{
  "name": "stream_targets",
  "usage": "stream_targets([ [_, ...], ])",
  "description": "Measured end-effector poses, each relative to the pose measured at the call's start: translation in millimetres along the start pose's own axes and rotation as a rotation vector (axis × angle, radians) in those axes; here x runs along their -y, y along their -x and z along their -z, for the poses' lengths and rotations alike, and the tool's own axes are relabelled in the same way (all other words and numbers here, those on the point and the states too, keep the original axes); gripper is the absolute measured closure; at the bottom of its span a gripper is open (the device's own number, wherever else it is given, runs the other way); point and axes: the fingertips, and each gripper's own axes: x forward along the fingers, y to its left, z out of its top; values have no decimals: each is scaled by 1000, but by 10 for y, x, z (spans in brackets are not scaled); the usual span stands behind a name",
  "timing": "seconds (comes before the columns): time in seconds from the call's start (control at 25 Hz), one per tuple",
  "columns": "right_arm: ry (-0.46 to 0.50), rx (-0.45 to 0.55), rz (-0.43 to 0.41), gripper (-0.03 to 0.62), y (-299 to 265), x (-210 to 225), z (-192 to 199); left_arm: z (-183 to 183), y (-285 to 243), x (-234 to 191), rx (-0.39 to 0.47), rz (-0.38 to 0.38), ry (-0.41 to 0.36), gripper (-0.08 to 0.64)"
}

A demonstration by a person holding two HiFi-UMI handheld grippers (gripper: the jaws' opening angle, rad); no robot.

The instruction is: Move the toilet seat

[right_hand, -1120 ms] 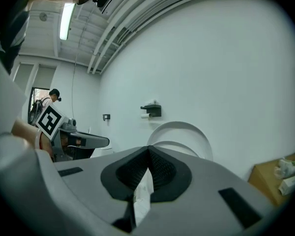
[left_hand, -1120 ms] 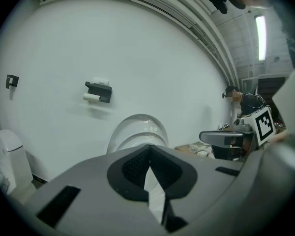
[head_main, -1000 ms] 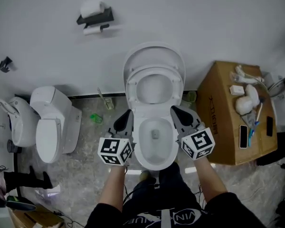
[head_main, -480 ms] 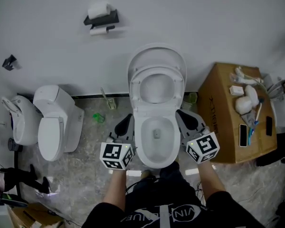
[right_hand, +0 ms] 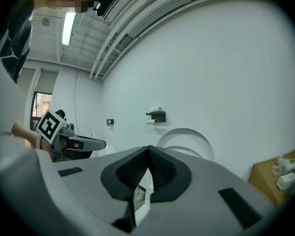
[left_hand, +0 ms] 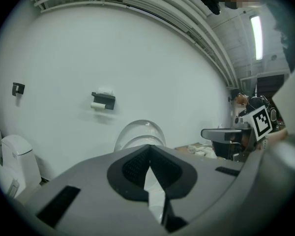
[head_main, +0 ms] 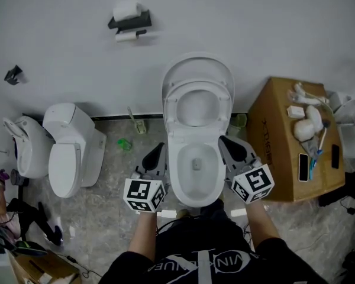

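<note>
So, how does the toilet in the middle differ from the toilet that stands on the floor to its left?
The middle toilet has its lid and seat raised toward the wall, so its bowl is open; the left toilet is closed, with nothing of its inside showing. The left toilet shows a boxy part at its rear; on the middle toilet none can be seen. Both are white and stand on the grey floor.
</note>
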Motion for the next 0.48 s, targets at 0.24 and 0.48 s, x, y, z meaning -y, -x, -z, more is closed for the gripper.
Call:
stream_targets([
  [0.24,14,7,-4,583,-11,-32,-38,-68,13,-15,24,4,12,557],
  [0.48,11,-4,10,583,-2,-10,-15,-168,-6,-56,47,4,13,557],
])
